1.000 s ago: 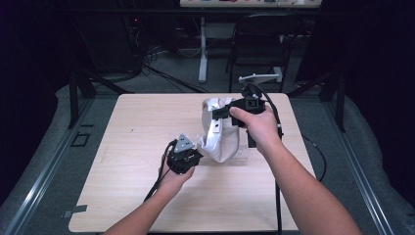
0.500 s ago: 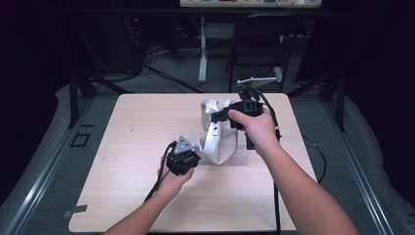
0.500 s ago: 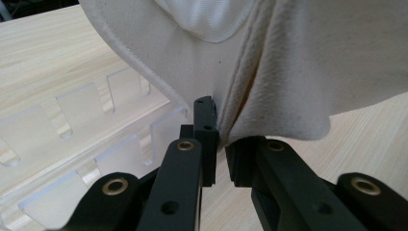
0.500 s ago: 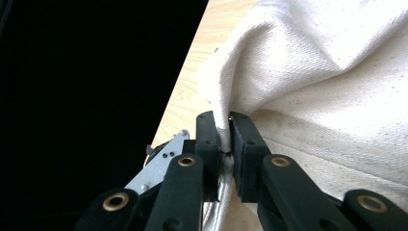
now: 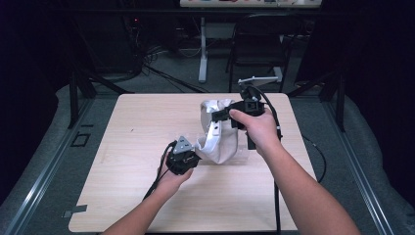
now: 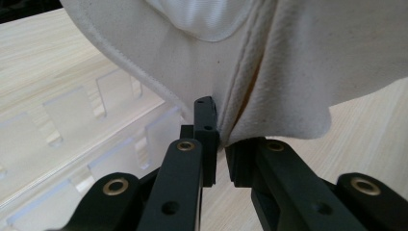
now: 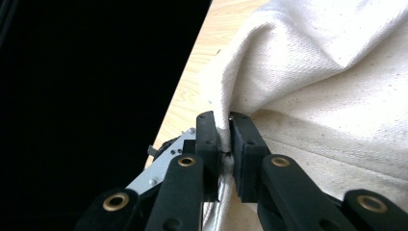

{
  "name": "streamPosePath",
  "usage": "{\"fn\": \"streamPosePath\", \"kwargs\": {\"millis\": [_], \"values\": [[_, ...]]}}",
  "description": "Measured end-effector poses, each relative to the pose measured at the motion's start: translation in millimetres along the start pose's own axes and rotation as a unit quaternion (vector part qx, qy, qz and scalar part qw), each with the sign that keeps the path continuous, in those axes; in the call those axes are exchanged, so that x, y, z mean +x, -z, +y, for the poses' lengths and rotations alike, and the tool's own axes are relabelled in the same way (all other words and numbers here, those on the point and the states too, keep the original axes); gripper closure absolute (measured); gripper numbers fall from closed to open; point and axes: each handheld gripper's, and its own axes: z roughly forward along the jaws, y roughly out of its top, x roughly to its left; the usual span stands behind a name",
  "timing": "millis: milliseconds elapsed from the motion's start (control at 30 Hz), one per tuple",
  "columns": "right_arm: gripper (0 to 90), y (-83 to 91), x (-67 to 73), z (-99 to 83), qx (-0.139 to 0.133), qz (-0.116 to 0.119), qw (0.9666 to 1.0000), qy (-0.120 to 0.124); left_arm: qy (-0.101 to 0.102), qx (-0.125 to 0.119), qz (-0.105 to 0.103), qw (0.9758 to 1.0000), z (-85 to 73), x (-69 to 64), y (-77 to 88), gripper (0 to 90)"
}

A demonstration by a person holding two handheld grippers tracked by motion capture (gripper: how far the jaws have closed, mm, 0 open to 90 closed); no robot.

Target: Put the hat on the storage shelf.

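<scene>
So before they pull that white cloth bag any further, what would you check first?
1. Left gripper pinching the cloth bag: ok, fabric sits between its jaws.
2. Right gripper gripping the bag: ok, shut on a fold.
3. Bag free of the clear plastic rack: cannot tell, it lies close behind.
4. Table room around the bag: ok.
5. What is inside the bag: cannot tell.

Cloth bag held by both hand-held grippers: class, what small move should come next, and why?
Probably draw the two apart to spread the mouth. The left hand-held gripper pinches the cloth bag at its lower edge, the right hand-held gripper a higher fold, and the fabric sags between them above the clear tray.
</scene>
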Motion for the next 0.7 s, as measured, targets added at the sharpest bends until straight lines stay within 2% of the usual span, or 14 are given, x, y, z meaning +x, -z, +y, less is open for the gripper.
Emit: {"fn": "streamPosePath", "kwargs": {"millis": [167, 267, 367, 467, 600, 700], "values": [[83.3, 2.3, 3.6, 2.0, 0.0, -0.011, 0.9999, 0.002, -0.003, -0.001, -0.008, 1.0, -0.2, 4.1, 1.6, 84.5], [83.3, -0.9, 3.0, 1.8, 0.001, -0.006, 1.0, 0.002, 0.011, -0.008, -0.011, 0.9998, -4.7, 8.1, 4.2, 84.4], [83.3, -8.2, 1.8, 0.7, 0.002, 0.001, 1.0, -0.004, 0.02, -0.015, -0.003, 0.9997, -8.6, 7.2, 5.3, 84.3], [83.3, -11.6, 3.2, 0.6, 0.005, 0.003, 1.0, 0.001, 0.037, -0.027, 0.007, 0.9989, -13.2, 3.0, 4.2, 84.2], [83.3, -13.9, 3.9, 0.8, 0.009, 0.002, 1.0, 0.003, 0.009, -0.024, 0.018, 0.9995, -11.7, 0.3, 3.7, 84.5], [83.3, -8.2, 4.8, -0.1, 0.003, 0.002, 1.0, 0.002, 0.003, -0.023, -0.008, 0.9997, -10.9, 5.3, 3.5, 84.4]]}}
